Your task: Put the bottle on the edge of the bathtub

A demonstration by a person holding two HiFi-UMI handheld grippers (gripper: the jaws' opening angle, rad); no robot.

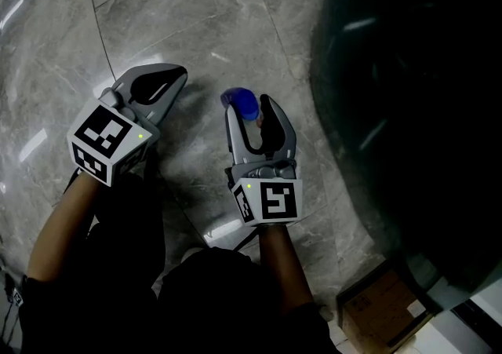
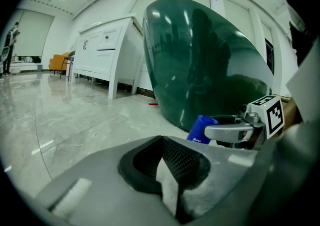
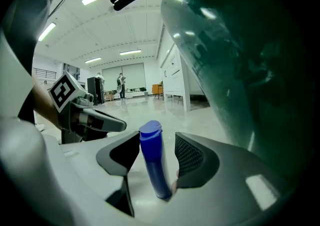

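The blue bottle (image 1: 240,101) is clasped between the jaws of the right tool (image 1: 252,114), with the marble floor (image 1: 196,15) beneath and the dark green bathtub (image 1: 416,93) at 3 o'clock. The left tool (image 1: 162,85), at 9 o'clock, is closed on nothing

Head view looks steeply down beside the tub (image 1: 408,93). Both gripper views sit low, close beside the tub; left's shows the right gripper (image 2: 216,126), right's the left gripper (image 3: 120,125)
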